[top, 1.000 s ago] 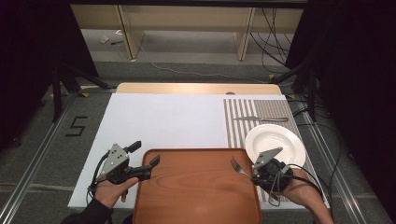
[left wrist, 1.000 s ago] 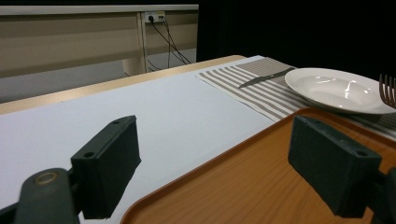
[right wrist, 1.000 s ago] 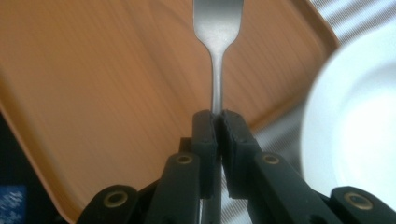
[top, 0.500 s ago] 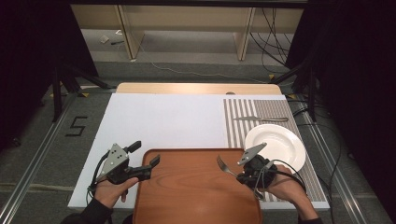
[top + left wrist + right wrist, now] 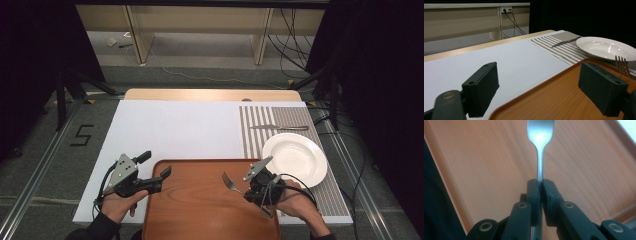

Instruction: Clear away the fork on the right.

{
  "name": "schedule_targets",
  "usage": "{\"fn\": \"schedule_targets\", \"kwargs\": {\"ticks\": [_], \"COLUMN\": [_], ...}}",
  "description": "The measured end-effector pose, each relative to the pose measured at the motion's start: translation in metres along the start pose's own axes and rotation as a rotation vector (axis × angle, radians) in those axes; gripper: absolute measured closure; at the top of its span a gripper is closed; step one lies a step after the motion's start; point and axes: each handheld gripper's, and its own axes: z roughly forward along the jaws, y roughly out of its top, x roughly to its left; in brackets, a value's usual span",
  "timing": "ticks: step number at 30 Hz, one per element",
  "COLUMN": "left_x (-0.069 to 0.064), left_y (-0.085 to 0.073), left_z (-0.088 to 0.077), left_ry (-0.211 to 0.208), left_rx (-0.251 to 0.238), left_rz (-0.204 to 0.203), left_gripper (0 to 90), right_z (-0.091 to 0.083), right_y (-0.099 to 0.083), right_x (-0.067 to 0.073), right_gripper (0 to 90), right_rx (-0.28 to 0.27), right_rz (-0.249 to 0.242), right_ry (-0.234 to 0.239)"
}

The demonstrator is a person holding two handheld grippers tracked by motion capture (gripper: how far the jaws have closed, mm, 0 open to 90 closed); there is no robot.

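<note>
Lit from overhead, even and fairly bright on the white worktop; surroundings beyond it drop to near black. Soft short shadows under the hands. Plate shows small glare spots in left gripper view; near jaws there slightly soft. Right gripper view: fork has blown highlight on its neck, tray grain blurred w/ soft focus, dark vignette at left of fork.

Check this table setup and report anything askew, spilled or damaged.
Nothing stands out. The plate and knife lie neatly on the striped mat, nothing is spilled, and the tray looks intact. The fork is off the table because the right gripper holds it over the tray.
</note>
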Motion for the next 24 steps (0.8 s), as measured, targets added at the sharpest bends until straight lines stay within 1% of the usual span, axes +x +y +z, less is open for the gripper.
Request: {"fn": "schedule_targets", "kwargs": {"ticks": [8, 9, 10, 12, 15, 16, 18, 20, 24], "left_x": [0.0, 0.0, 0.0, -0.001, -0.001, -0.001, -0.001, -0.001, -0.001], "left_y": [0.0, 0.0, 0.0, 0.0, 0.0, 0.0, 0.0, 0.0, 0.0], "left_z": [0.0, 0.0, 0.0, 0.0, 0.0, 0.001, 0.0, 0.001, 0.0], "left_ry": [0.0, 0.0, 0.001, -0.001, -0.003, -0.003, -0.003, -0.003, -0.004], "left_rx": [0.002, 0.002, 0.001, 0.002, 0.003, 0.003, 0.004, 0.005, 0.003], "left_rz": [0.003, 0.003, 0.003, 0.002, 0.004, 0.003, 0.004, 0.003, 0.004], "left_gripper": [16.2, 16.2, 16.2, 16.2, 16.2, 16.2, 16.2, 16.2, 16.2], "right_z": [0.007, 0.011, 0.011, 0.018, 0.023, 0.026, 0.028, 0.033, 0.04], "right_y": [0.001, 0.001, 0.001, 0.0, -0.001, -0.001, -0.001, -0.001, 0.0], "right_x": [0.002, 0.003, 0.003, 0.002, 0.0, -0.001, -0.001, -0.002, -0.003], "right_gripper": [84.8, 84.8, 84.8, 84.8, 84.8, 84.8, 84.8, 84.7, 84.7], "right_rx": [0.022, 0.038, 0.038, 0.081, 0.099, 0.126, 0.135, 0.158, 0.183], "right_rz": [0.001, 0.003, 0.003, 0.002, 0.006, 0.013, 0.011, 0.022, 0.021], "right_ry": [0.012, 0.01, 0.01, 0.001, -0.003, -0.004, -0.004, 0.003, 0.014]}}
